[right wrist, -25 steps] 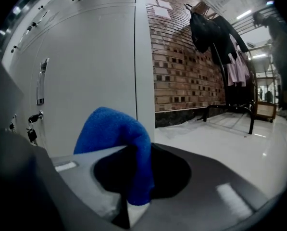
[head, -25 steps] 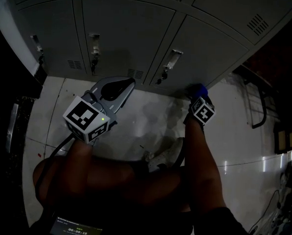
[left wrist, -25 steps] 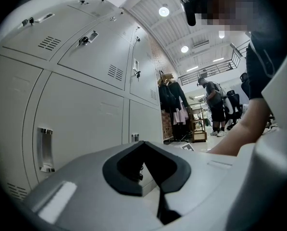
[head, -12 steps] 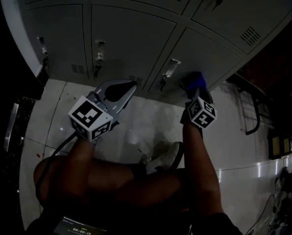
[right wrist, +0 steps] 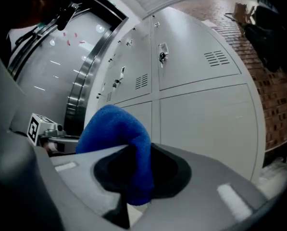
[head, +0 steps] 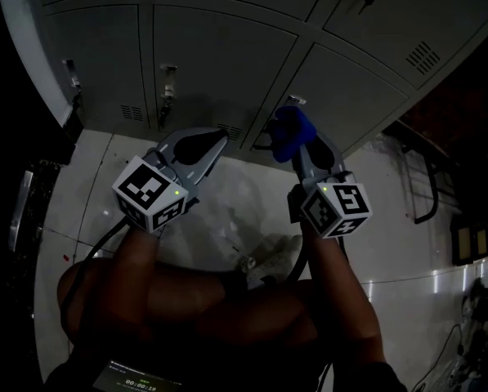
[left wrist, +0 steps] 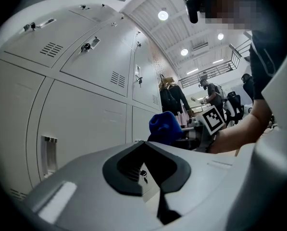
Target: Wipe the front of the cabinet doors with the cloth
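Observation:
Grey metal cabinet doors (head: 219, 55) fill the top of the head view. My right gripper (head: 297, 143) is shut on a blue cloth (head: 288, 130), which it holds up at the lower door beside a latch (head: 293, 102). I cannot tell whether the cloth touches the door. In the right gripper view the blue cloth (right wrist: 117, 134) bulges from the shut right gripper (right wrist: 133, 153), with the doors (right wrist: 205, 119) close ahead. My left gripper (head: 219, 140) hangs shut and empty, a little left of the cloth. The left gripper (left wrist: 150, 148) view shows the cloth (left wrist: 165, 126) by the doors (left wrist: 81, 114).
Each door has a latch (head: 167, 80) with a key and a small vent (head: 132, 113). Below lies a pale tiled floor (head: 227, 211) with the person's shoe (head: 272, 260). A dark metal frame (head: 427, 186) stands at the right. People (left wrist: 172, 95) stand far off.
My right gripper has carried the blue cloth left and upward along the lower doors, from the right door's corner to the latch. The left gripper has hardly moved.

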A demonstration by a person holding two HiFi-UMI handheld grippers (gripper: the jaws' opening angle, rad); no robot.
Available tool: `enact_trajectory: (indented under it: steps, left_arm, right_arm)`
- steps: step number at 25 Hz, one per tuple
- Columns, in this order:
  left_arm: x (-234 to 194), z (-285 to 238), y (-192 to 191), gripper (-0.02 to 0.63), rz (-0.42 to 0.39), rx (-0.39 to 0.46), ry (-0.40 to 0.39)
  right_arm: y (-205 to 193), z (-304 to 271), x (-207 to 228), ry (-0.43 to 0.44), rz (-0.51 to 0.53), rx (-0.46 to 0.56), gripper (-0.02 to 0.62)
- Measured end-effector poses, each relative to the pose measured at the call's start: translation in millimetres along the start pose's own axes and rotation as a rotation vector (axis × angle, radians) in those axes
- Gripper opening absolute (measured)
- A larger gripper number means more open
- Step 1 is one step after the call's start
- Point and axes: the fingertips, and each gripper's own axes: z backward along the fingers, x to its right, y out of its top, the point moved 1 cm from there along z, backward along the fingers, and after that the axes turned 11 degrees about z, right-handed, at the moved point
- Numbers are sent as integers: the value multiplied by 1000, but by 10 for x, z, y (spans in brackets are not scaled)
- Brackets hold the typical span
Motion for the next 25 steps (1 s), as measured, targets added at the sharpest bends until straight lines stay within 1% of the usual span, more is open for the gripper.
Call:
enact_trajectory:
  steps: [3, 6, 13, 16, 21, 25]
  left_arm:
    - [-7, 2, -25, 5, -2, -10, 3]
    - [-11, 2, -70, 5, -4, -23, 13]
    - [-25, -12, -125, 6, -15, -36, 18]
    - [-23, -13, -133, 5, -14, -37, 17]
    - [-14, -10, -163, 5, -10, -43, 17]
    - [-3, -14, -149, 5, -9, -35, 11]
  right_arm:
    - [-17, 78, -253, 99, -31, 16, 64]
    - [-36, 94, -423, 167, -17, 47, 64]
    - [-99, 66, -627, 263, -31, 56, 64]
    - [-77, 67, -710, 288, -12, 64, 64]
    - [-48, 91, -774, 300, 20, 73, 64]
    - [-102, 79, -769, 299, -11, 61, 64]
